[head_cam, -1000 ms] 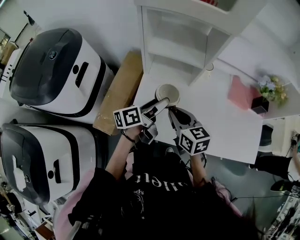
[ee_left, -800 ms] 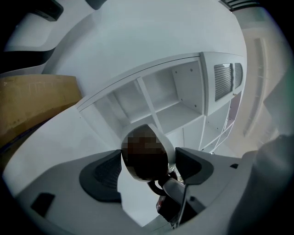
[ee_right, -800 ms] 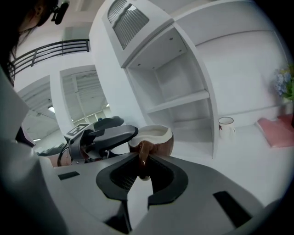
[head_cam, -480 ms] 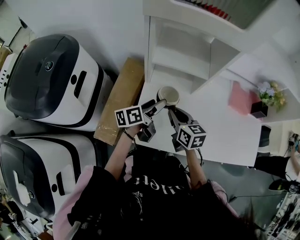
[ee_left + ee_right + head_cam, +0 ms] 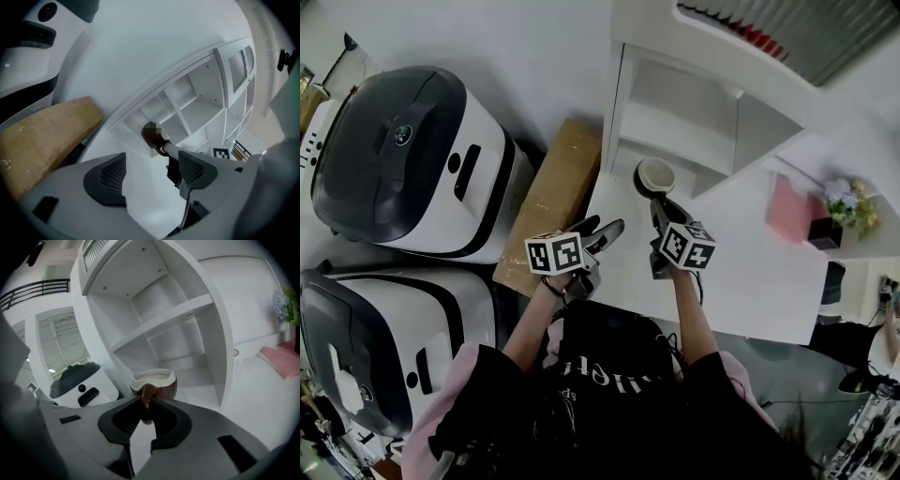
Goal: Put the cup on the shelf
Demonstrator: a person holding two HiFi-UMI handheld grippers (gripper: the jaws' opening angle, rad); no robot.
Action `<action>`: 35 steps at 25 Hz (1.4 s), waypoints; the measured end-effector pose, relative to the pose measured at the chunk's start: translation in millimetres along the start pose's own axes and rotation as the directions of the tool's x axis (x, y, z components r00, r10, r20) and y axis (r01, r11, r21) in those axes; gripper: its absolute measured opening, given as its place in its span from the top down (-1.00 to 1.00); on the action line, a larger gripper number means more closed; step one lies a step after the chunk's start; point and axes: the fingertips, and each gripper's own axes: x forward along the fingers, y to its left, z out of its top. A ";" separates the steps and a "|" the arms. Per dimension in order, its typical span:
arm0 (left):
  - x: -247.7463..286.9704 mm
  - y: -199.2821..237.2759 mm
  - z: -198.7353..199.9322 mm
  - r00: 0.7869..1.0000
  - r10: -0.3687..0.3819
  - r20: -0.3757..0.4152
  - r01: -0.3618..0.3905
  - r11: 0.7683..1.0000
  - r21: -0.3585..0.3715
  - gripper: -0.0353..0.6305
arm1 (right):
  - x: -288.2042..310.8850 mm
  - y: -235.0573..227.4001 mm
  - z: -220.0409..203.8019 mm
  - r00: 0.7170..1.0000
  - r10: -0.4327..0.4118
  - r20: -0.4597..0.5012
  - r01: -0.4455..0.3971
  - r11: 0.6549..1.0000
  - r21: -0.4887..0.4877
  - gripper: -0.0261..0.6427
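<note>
Before the shelf [image 5: 684, 141], right gripper [image 5: 144, 409] pinches the handle [image 5: 146, 397] of an apparently upright cup [image 5: 157, 380].

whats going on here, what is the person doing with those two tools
A person holds a tool in each hand. The right tool is shut on the handle of a brown cup with a white inside, holding it upright just in front of the white shelf, not yet in a compartment. The left tool is open and empty, over the white table beside it.
</note>
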 end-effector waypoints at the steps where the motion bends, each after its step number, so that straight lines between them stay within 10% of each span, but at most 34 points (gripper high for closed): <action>1: -2.4 -0.7 0.3 1.000 -0.002 0.003 0.002 1.000 0.008 -0.20 | 7.3 -6.5 -0.6 1.000 -0.018 -0.006 0.018 1.000 -0.005 0.69; 10: -22.2 -10.4 -3.2 1.000 -0.009 0.006 0.009 0.997 0.074 0.21 | 53.6 -58.3 -5.9 0.989 -0.145 -0.037 0.145 0.989 -0.007 0.69; 35: -47.9 -11.7 -19.4 1.000 -0.012 0.011 0.011 0.999 0.035 0.21 | 119.0 -85.1 13.8 0.981 -0.178 -0.072 0.160 0.965 -0.208 0.69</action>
